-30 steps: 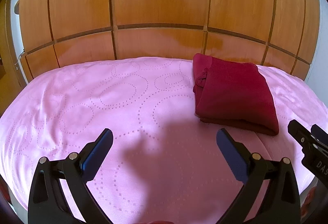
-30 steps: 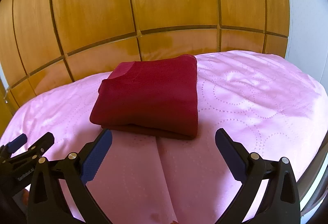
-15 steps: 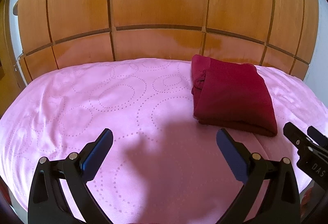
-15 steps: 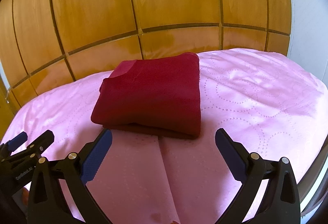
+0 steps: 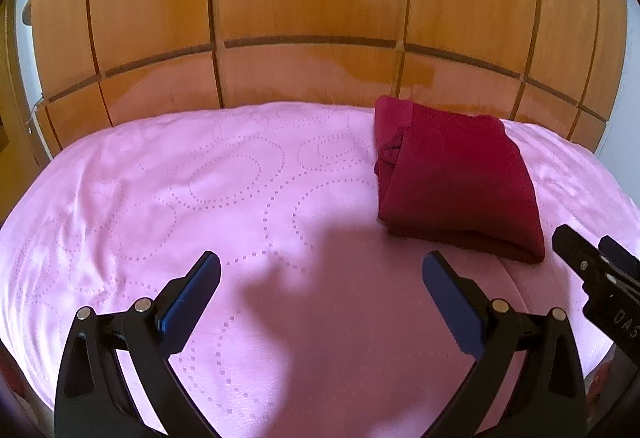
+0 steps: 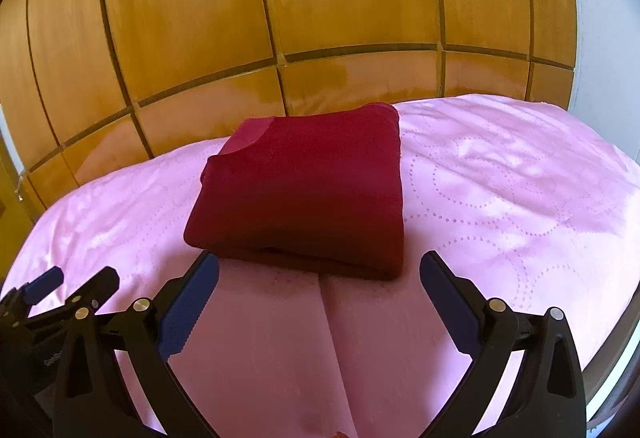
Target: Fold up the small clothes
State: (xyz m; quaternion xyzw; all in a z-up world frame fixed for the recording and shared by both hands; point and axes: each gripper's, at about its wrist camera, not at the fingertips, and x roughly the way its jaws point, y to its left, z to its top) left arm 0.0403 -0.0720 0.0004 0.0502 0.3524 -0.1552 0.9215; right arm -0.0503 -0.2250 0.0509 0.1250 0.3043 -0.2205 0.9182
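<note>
Our left tongs (image 5: 320, 278) and right tongs (image 6: 318, 274) both gape wide, holding nothing. The folded maroon garment (image 6: 304, 185) lies mid-frame on the pink bed (image 6: 500, 197). If we nudge its near edge, the layers could slip apart.

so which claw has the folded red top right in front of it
The right claw: the red top lies centred just beyond its open fingers. For the left claw, it sits off to the right.
</note>
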